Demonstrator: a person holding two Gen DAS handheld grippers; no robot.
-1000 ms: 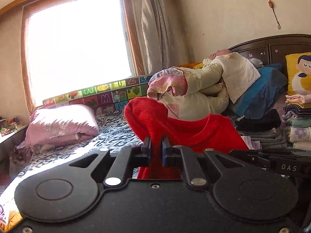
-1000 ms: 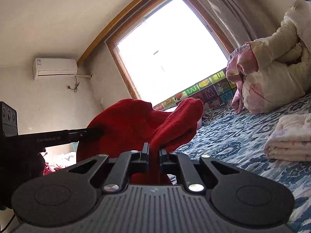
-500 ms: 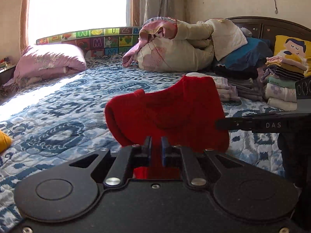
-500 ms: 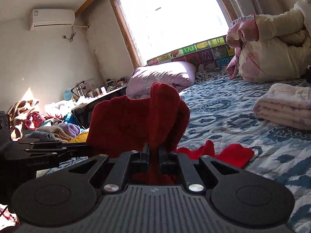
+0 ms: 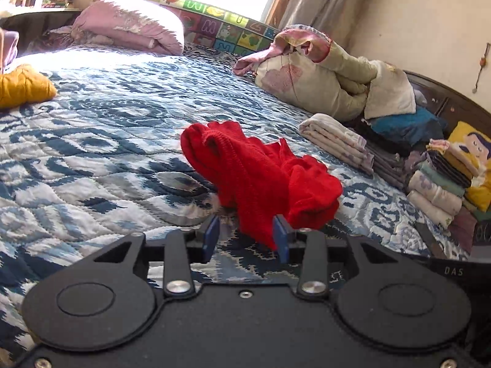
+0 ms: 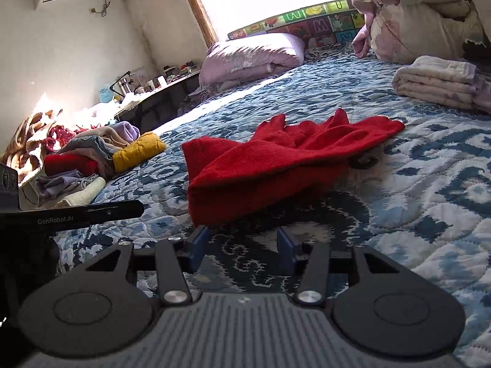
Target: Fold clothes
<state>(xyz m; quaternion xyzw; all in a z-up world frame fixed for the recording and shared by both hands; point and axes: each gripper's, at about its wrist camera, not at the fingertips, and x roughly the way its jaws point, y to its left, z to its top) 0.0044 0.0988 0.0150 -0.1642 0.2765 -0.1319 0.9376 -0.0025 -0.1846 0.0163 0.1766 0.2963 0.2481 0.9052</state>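
Observation:
A red knit sweater [image 5: 260,171] lies crumpled on the blue patterned bedspread [image 5: 92,159]. My left gripper [image 5: 245,237] is open; the sweater's near edge hangs between its blue pads, not clamped. In the right wrist view the sweater [image 6: 276,159] lies loosely folded on the bedspread [image 6: 429,184]. My right gripper [image 6: 242,251] is open and empty, just in front of the sweater's near edge.
Folded clothes [image 5: 337,144] and a stack [image 5: 442,178] sit at the headboard side with a rolled quilt [image 5: 322,70]. A pink pillow [image 6: 254,55] lies by the window. A pile of unfolded clothes [image 6: 92,153] and a yellow garment [image 5: 21,86] lie at the bed's left edge.
Both grippers were shut on the red sweater and held it up. They lowered it onto the bed and opened; the sweater now rests on the bedspread.

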